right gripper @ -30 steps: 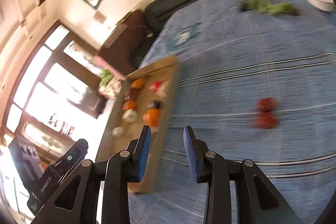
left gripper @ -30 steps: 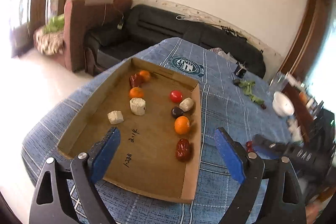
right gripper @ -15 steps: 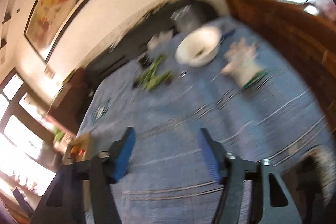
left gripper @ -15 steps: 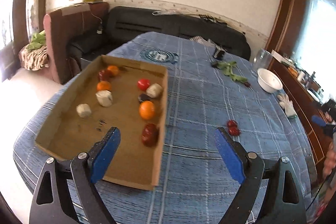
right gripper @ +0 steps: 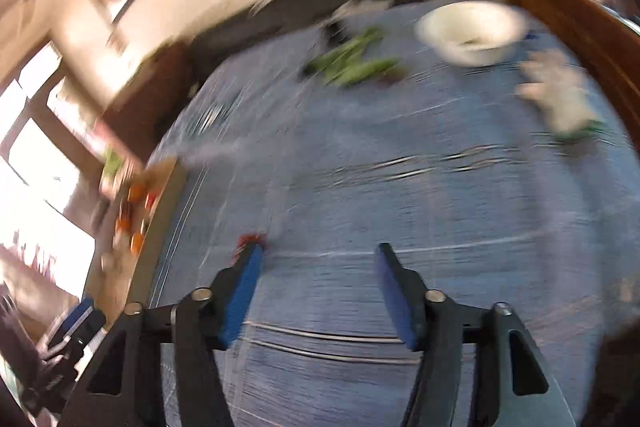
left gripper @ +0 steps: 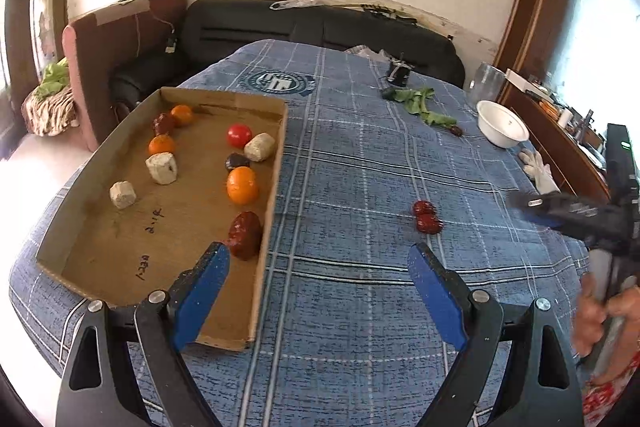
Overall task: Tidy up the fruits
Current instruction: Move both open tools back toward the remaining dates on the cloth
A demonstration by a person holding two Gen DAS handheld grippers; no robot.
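The left gripper [left gripper: 316, 267] hangs above the near edge of the table [left gripper: 360, 307], jaws spread wide and holding nothing. One blue pad sits over the near right corner of the tray [left gripper: 100, 163], the other over bare cloth.

The cardboard tray lies along the table's left side. Along its right wall, from near to far, lie a dark red date [left gripper: 245, 235], an orange [left gripper: 242, 185], a small dark fruit [left gripper: 237, 161], a pale chunk [left gripper: 260, 147] and a red tomato [left gripper: 239, 135]. Toward its left wall lie two more pale chunks [left gripper: 161, 168], a second orange [left gripper: 161, 145], a third orange [left gripper: 182, 115] and a dark red fruit [left gripper: 163, 123] touching it, close to the far left corner.

Two red fruits [left gripper: 427, 217] lie touching each other on the cloth, right of the tray and well apart from it.

The right gripper [right gripper: 318, 259] is also spread and empty, above the cloth; its view is blurred. A red fruit [right gripper: 251, 239] peeks out just behind its left pad. Toward the table's far right edge sit a white bowl [left gripper: 502, 123], green leaves [left gripper: 420, 103] and a glove [left gripper: 538, 169].
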